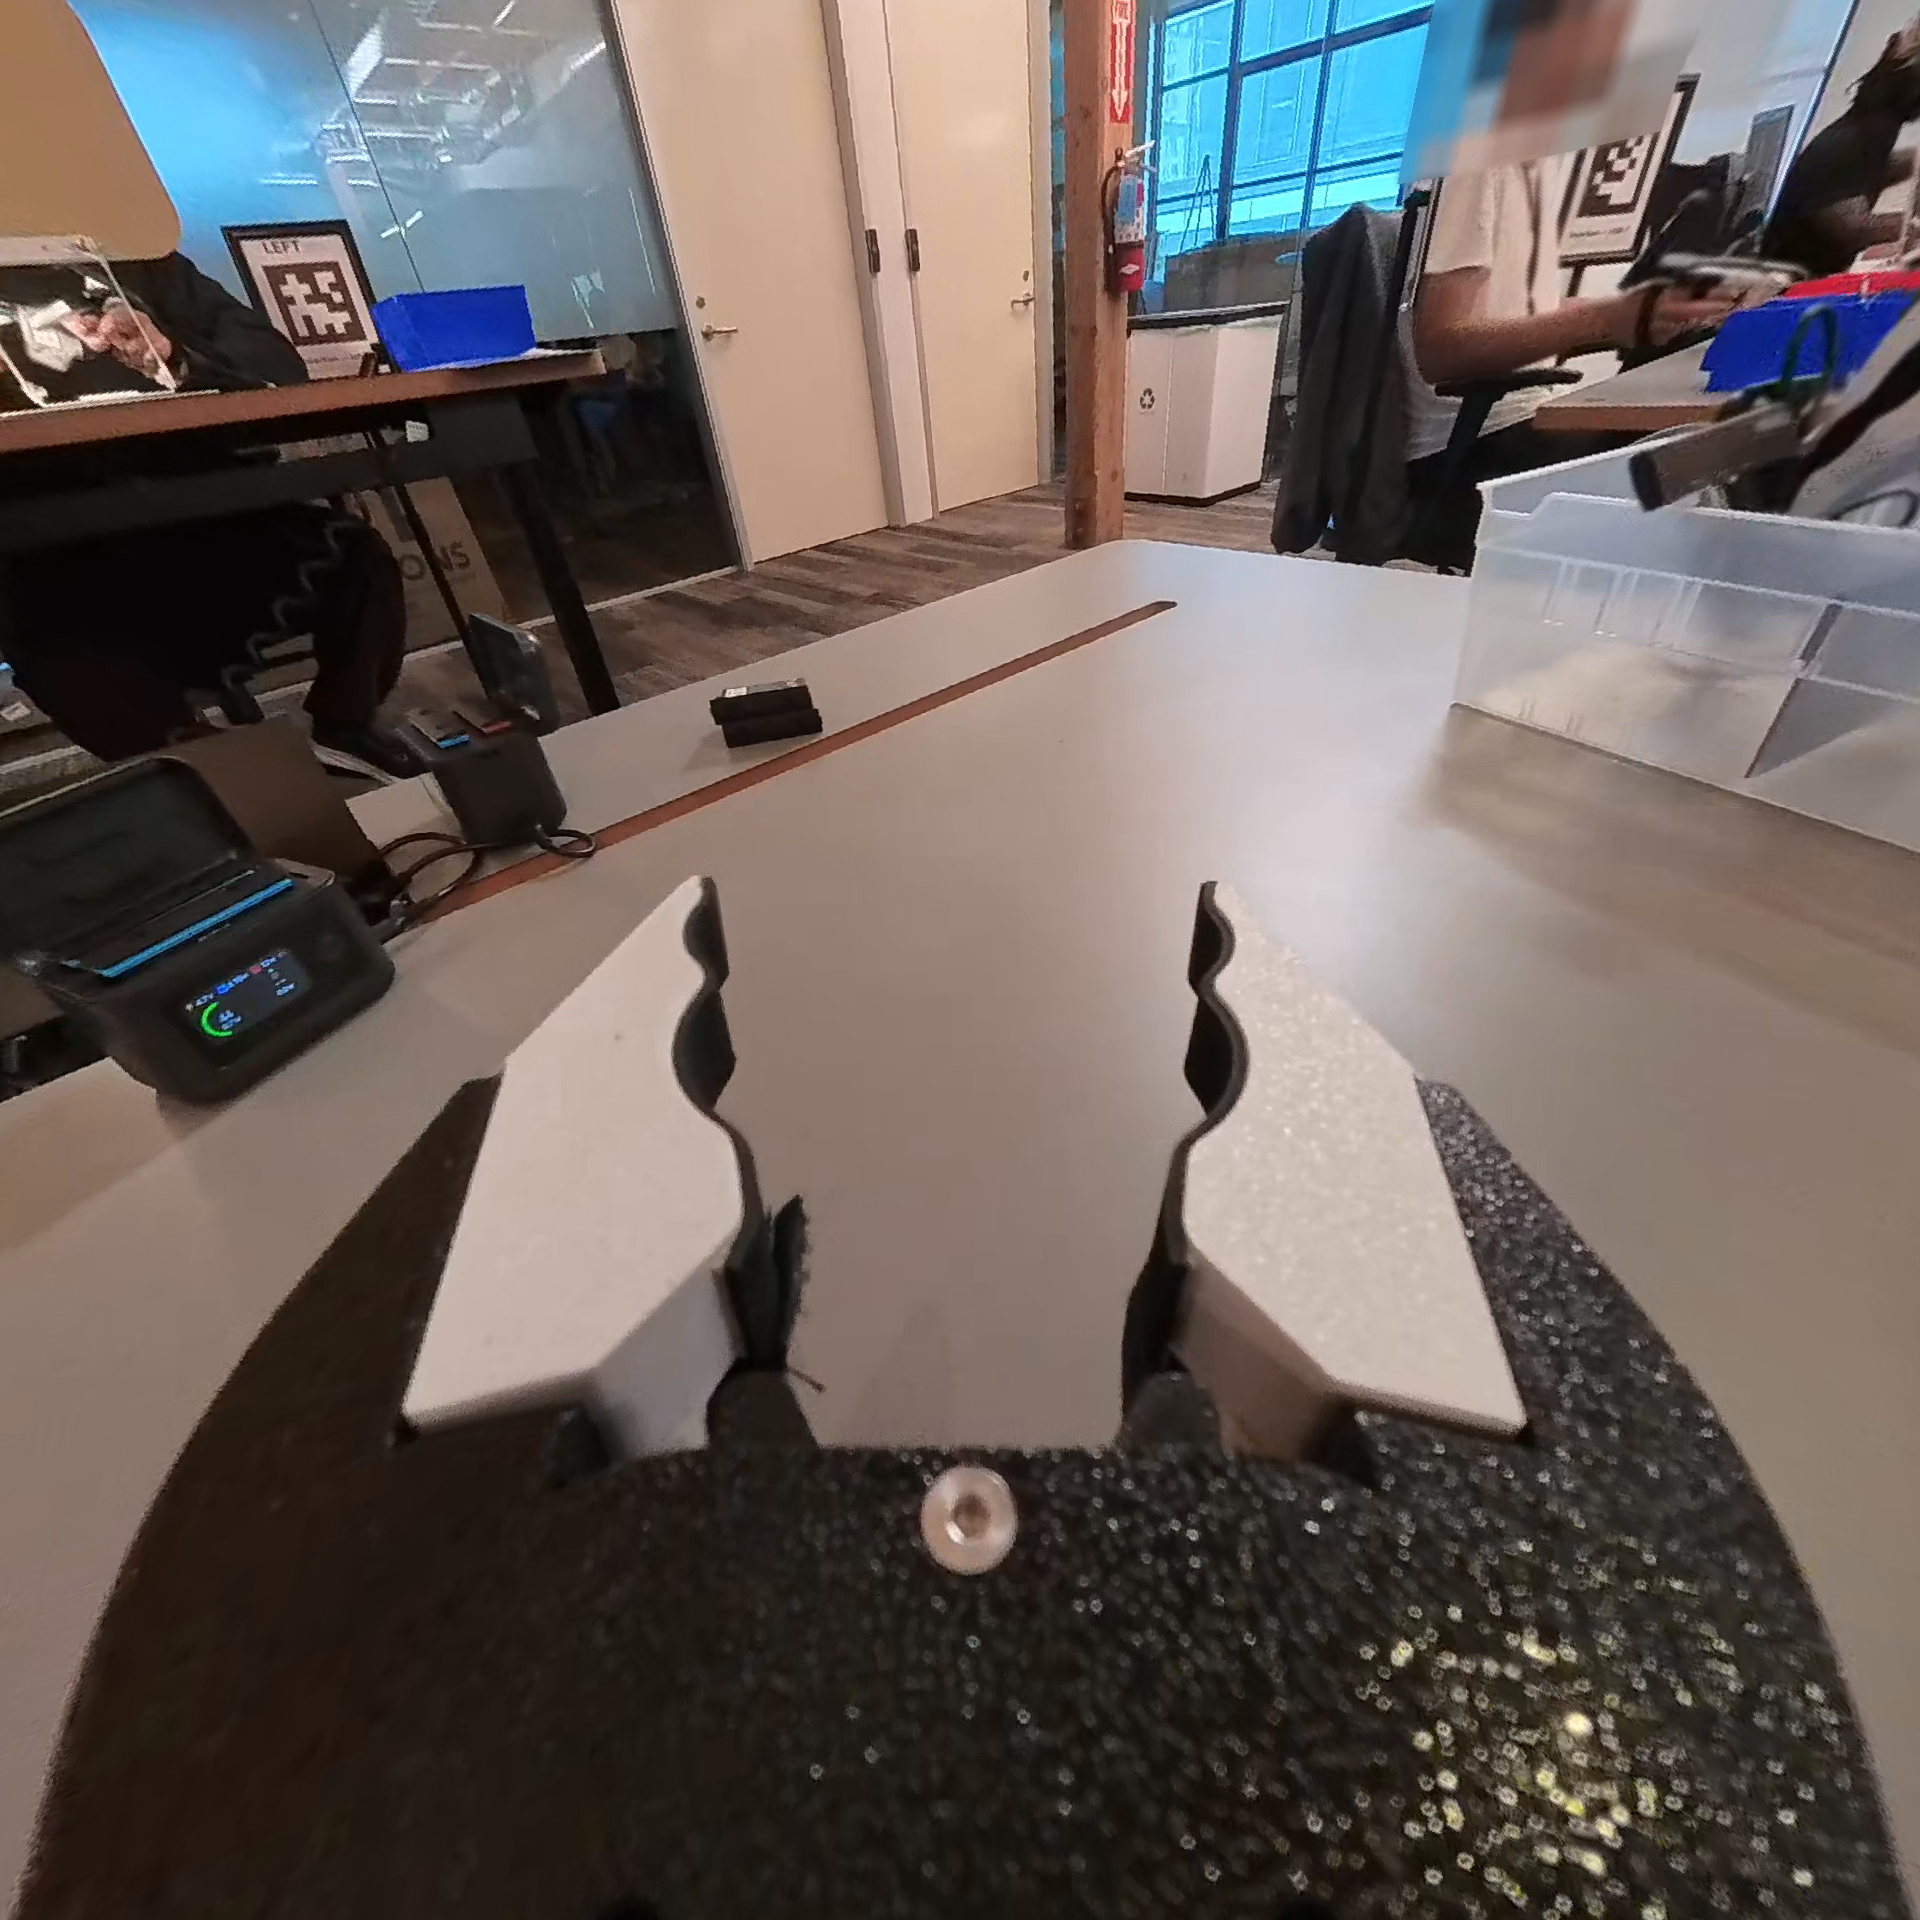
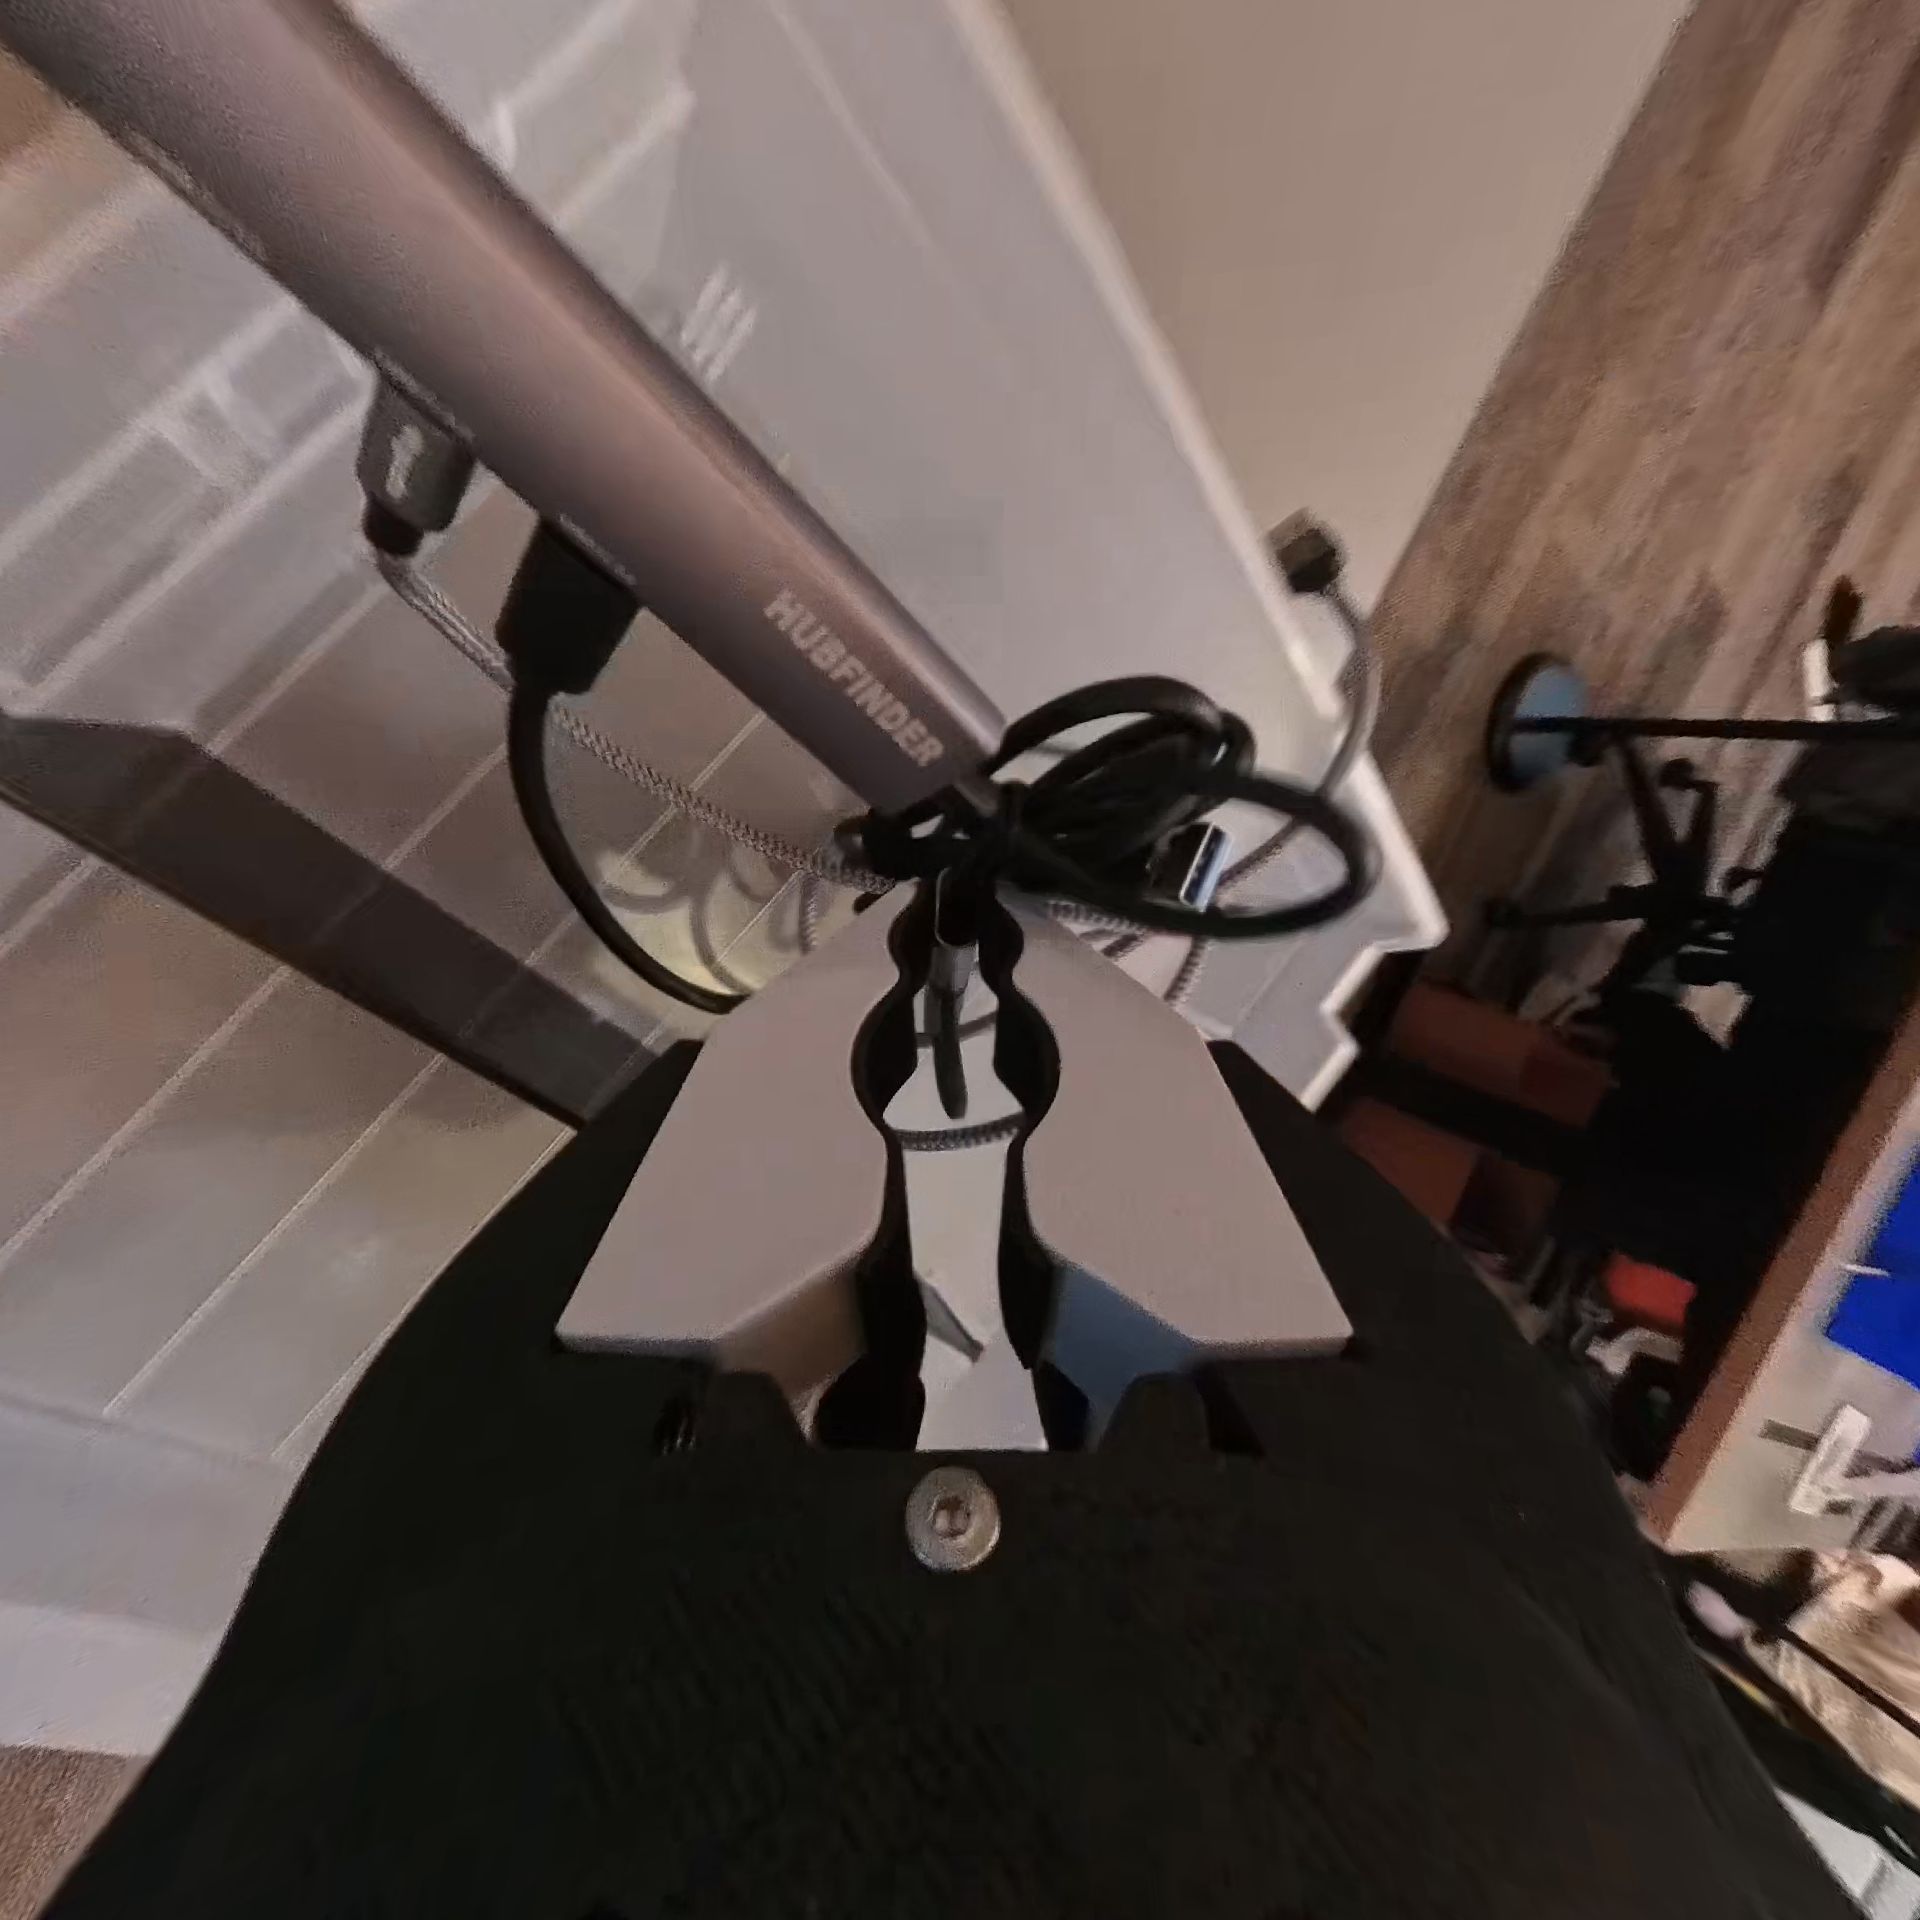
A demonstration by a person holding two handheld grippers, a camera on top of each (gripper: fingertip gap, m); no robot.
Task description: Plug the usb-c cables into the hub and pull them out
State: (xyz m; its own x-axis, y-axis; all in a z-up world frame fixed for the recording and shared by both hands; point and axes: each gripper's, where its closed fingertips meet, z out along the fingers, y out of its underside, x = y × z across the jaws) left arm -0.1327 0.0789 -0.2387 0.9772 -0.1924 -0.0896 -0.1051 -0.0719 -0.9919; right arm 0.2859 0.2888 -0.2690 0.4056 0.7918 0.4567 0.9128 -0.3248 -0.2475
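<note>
While the right tool [image 2: 954,956] pinches a cable end [image 2: 951,1023], the hub [image 2: 540,374] dangles over the clear bin [image 2: 935,343]. The left tool [image 1: 956,997] waits spread above the worktop [image 1: 1195,727], probably ready to steady it.

- Left wrist view: bright, even indoor light; blue daylight through window [image 1: 1288,135]; soft sheen on grey surface [image 1: 1039,831].
- Wide-angle bending at edges.
- Right wrist view: dimmer, warm cast, motion blur throughout; hub [image 2: 499,384] soft, background smeared.
</note>
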